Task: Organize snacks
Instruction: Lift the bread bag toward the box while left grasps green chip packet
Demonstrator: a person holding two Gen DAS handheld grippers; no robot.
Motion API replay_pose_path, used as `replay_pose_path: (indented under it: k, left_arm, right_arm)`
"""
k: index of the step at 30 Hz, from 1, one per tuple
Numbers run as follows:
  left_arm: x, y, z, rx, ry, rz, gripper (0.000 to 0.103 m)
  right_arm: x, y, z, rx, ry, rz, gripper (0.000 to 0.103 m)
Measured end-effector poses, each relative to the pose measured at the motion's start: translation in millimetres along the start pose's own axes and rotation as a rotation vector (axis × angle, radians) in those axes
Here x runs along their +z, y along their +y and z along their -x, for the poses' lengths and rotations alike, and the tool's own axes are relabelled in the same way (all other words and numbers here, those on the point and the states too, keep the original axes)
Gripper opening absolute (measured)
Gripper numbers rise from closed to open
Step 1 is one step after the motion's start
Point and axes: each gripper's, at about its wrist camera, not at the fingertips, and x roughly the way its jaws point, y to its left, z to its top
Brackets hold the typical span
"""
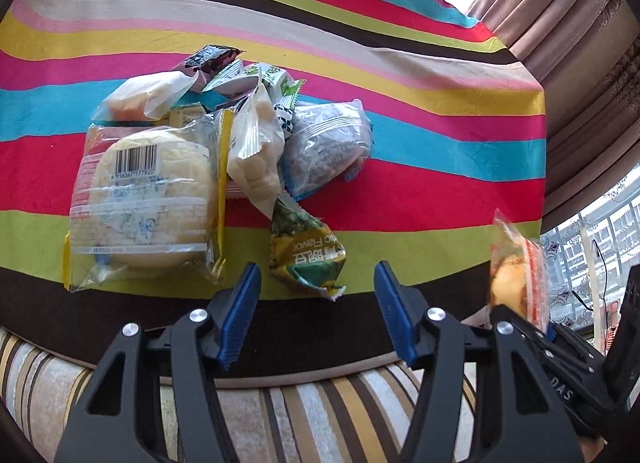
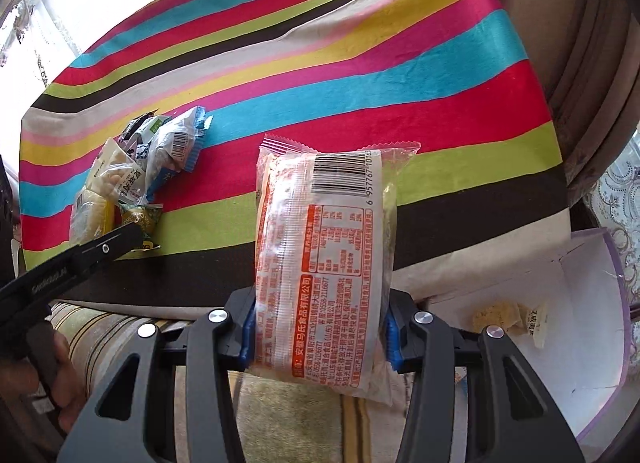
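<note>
- The right hand-held gripper (image 2: 320,337) holds a clear orange-printed snack packet (image 2: 324,263), its blue pads pressed on the lower sides; the packet stands upright above the near edge of the desk (image 2: 400,75) with its striped cloth.
- The packet looks light and soft, its film slick and crinkly, the cake inside probably crushable, so a gentle squeeze across the padded middle suits it.
- At 4 o'clock of the packet sits a white box (image 2: 580,303) with one small snack inside, a likely drop spot.
- The left hand-held gripper (image 1: 316,303) stands half open and empty, with a green pea packet (image 1: 306,249) just ahead at 12 o'clock.
- The snack pile (image 1: 208,143) lies beyond at 11 o'clock; the big bun pack (image 1: 148,199) is puffy and best taken by its crimped seam.
</note>
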Motion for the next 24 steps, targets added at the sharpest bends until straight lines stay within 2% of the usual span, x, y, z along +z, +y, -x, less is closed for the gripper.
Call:
replay_pose_path:
  k: [3, 5, 13, 19, 24]
  left_arm:
    - [5, -4, -8, 0.028, 0.008, -0.008, 0.054]
    - [8, -6, -13, 0.052, 0.015, -0.009, 0.04]
    - [8, -30, -9, 0.143, -0.027, -0.104, 0.039]
    - [-2, -55, 4, 0.113, -0.059, -0.15, 0.038]
    - [-14, -88, 7, 0.052, -0.055, -0.195, 0.038]
  right_arm:
    - [-4, -11, 3, -0.017, -0.008, -0.006, 0.046]
    - [-7, -20, 4, -0.018, -0.008, -0.021, 0.046]
    - [-20, -56, 8, -0.035, -0.01, -0.075, 0.046]
    - [-29, -86, 13, -0.064, -0.013, -0.125, 0.046]
    - [-35, -115, 19, -0.099, -0.024, -0.176, 0.046]
